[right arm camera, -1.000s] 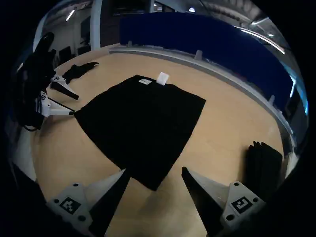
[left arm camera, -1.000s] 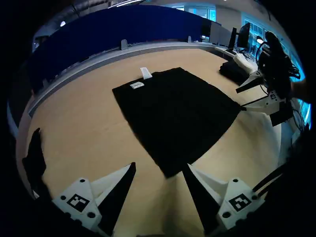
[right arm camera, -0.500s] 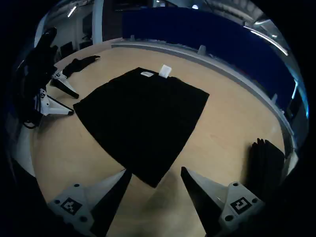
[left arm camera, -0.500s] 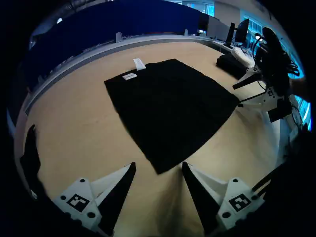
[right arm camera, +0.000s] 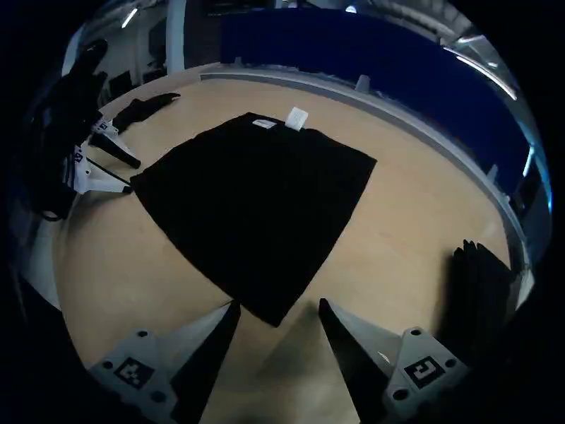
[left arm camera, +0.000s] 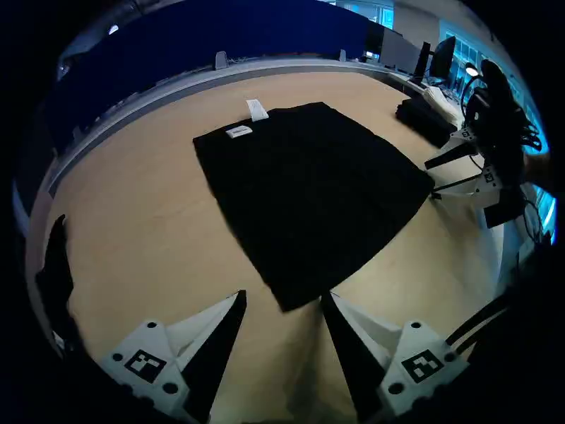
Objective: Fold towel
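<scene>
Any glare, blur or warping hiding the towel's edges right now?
Left gripper view: towel edges sharp against the pale table, but its black surface shows no texture; windows glare. Right gripper view: fisheye bows the table's far rim; towel's near corner is crisp.

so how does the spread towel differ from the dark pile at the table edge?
Towel lies spread flat mid-table; pile is a folded stack by the edge. Towel shows white tags at its far corner; pile shows none. Both are dark cloth on the table.
</scene>
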`<state>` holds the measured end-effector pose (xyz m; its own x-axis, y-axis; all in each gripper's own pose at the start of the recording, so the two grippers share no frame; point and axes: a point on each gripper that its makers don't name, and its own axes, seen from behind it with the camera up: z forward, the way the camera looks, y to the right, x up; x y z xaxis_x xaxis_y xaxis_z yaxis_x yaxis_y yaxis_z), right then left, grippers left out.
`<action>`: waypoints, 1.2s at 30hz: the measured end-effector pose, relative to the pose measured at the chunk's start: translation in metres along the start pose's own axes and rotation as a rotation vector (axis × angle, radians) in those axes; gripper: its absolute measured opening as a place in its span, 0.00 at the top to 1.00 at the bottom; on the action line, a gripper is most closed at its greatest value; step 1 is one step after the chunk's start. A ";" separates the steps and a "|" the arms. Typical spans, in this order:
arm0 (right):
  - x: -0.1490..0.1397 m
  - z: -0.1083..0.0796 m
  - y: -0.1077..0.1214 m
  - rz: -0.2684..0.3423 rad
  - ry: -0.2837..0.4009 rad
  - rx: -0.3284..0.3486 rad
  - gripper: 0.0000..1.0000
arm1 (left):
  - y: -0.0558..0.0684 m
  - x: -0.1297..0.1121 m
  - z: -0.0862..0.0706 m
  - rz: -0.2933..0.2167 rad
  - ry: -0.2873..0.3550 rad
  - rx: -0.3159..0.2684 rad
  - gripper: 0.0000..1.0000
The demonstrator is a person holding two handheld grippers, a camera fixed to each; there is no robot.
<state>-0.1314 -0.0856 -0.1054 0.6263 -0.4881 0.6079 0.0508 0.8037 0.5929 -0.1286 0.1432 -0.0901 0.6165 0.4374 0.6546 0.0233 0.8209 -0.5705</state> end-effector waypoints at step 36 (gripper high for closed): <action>0.001 0.001 -0.010 0.025 -0.009 0.050 0.81 | 0.010 -0.005 -0.006 0.006 -0.066 -0.010 0.91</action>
<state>-0.1317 -0.0947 -0.1103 0.6199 -0.4716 0.6271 -0.0037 0.7975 0.6034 -0.1268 0.1467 -0.1023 0.5631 0.4662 0.6824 0.0277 0.8146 -0.5794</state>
